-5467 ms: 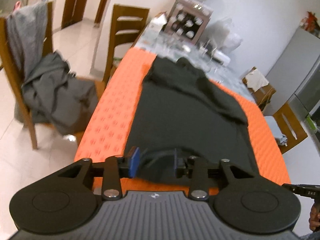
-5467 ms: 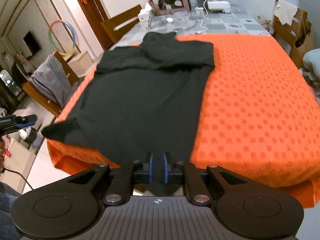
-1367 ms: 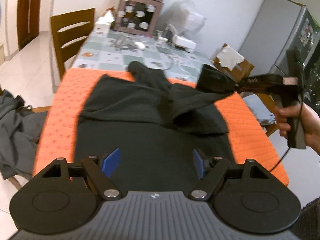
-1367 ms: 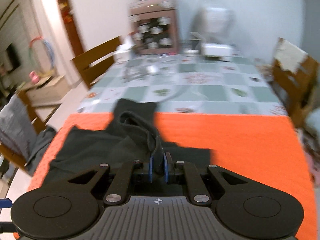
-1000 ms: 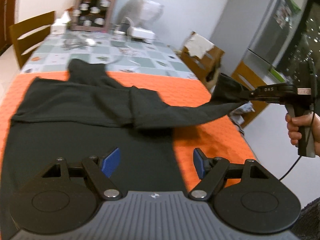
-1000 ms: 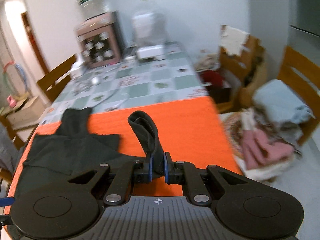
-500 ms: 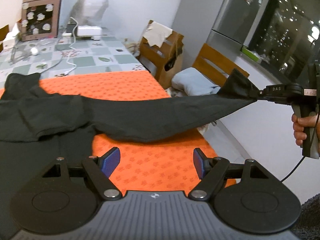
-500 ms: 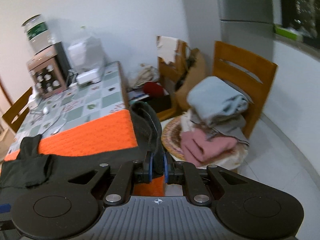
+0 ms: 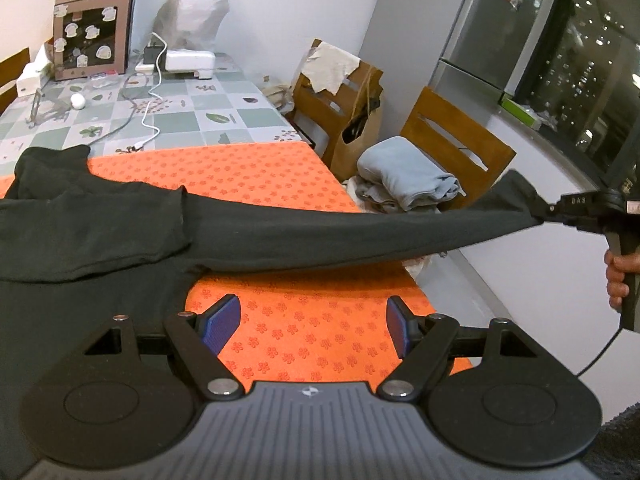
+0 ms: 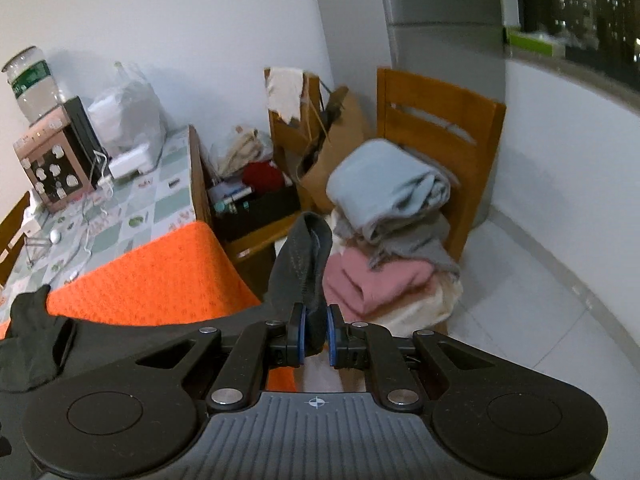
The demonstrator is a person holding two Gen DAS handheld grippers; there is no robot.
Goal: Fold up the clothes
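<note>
A black long-sleeved top [image 9: 92, 232] lies on the orange mat [image 9: 304, 328] that covers the table. Its right sleeve [image 9: 360, 236] is stretched out straight past the table's right edge. My right gripper [image 10: 315, 338] is shut on the sleeve's cuff [image 10: 304, 264] and holds it in the air beyond the table; it also shows in the left wrist view [image 9: 540, 216]. My left gripper [image 9: 312, 322] is open and empty, hovering over the mat just right of the top's body.
A wooden chair [image 10: 440, 128] to the right of the table holds a stack of folded clothes [image 10: 388, 216]. A second chair with a brown bag [image 9: 352, 108] stands behind it. The table's far end carries a box [image 9: 94, 24], cables and a white device [image 9: 188, 60].
My right gripper has pulled the sleeve further out to the right, off the table, until it is straight. My left gripper has turned right and stayed open.
</note>
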